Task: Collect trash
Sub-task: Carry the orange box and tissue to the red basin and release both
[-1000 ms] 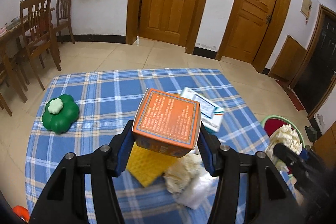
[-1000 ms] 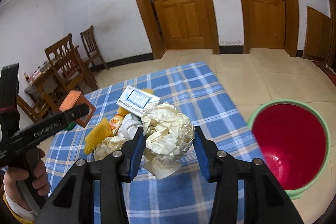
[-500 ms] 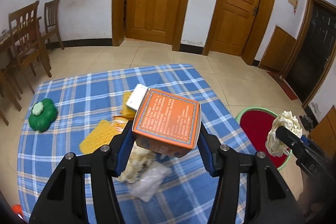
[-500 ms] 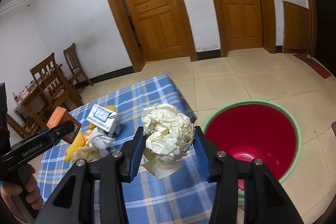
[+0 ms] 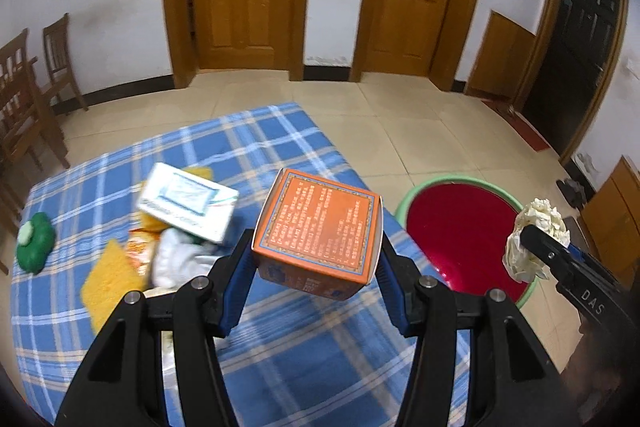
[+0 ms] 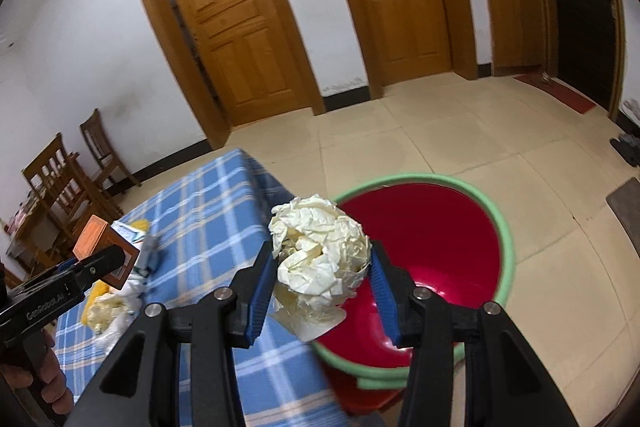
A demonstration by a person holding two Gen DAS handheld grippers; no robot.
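Left gripper (image 5: 316, 267) clamped on orange printed cardboard box (image 5: 318, 231), box held in the air above the blue plaid counter (image 5: 280, 367) edge, near the red plastic basin with green rim (image 5: 460, 231). Right gripper (image 6: 320, 281) clamped on crumpled cream paper ball (image 6: 320, 259), ball over the basin's near rim. White carton (image 5: 188, 201), yellow sponge (image 5: 108, 279) and wrappers lie on counter, left of the box.

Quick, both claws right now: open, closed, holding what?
Left claw: closed on the orange box.
Right claw: closed on the crumpled paper ball.
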